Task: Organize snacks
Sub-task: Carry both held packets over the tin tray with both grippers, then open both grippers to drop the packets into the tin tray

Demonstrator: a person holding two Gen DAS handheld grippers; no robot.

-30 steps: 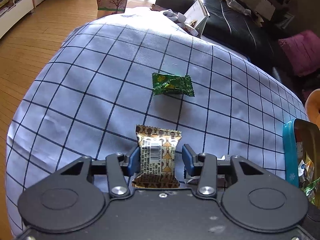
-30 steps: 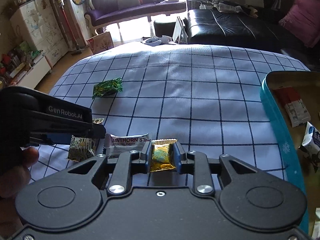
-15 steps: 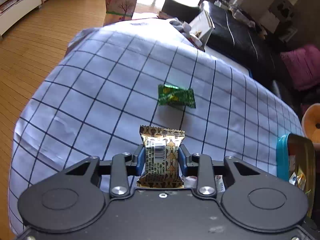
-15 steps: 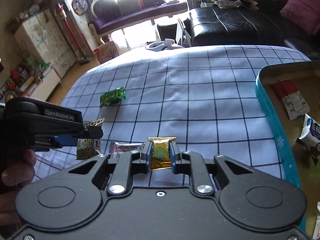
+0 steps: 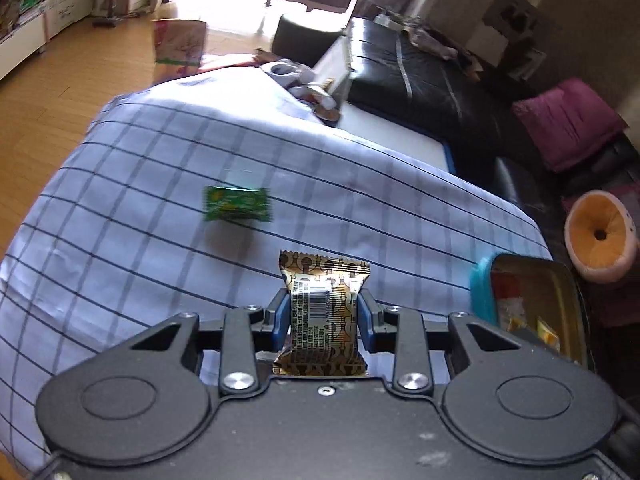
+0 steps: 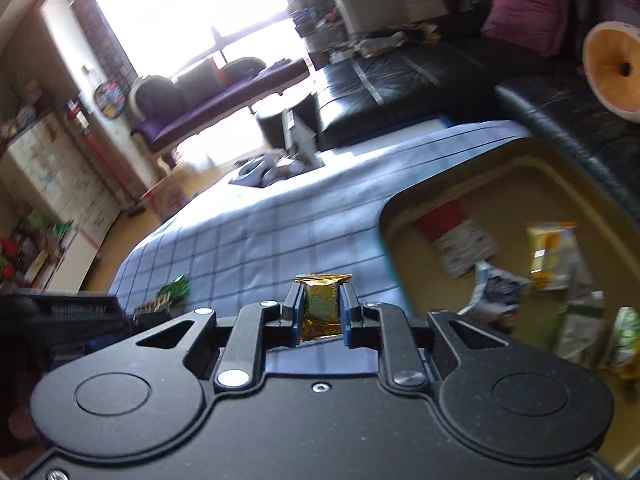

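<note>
We hold a snack in each gripper – the left gripper [image 5: 323, 316] squeezes a brown snack pack [image 5: 322, 312], the right gripper [image 6: 320, 312] squeezes a gold candy [image 6: 322, 307]. Some snacks lie in the tin [image 6: 404, 248] already – a green snack [image 5: 237, 203] waits on the worktop [image 5: 360, 184].

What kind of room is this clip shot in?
Most likely a home living room: a black leather sofa with a pink cushion, a purple settee under a bright window, and a table with a checked cloth holding snacks and a tin.
</note>
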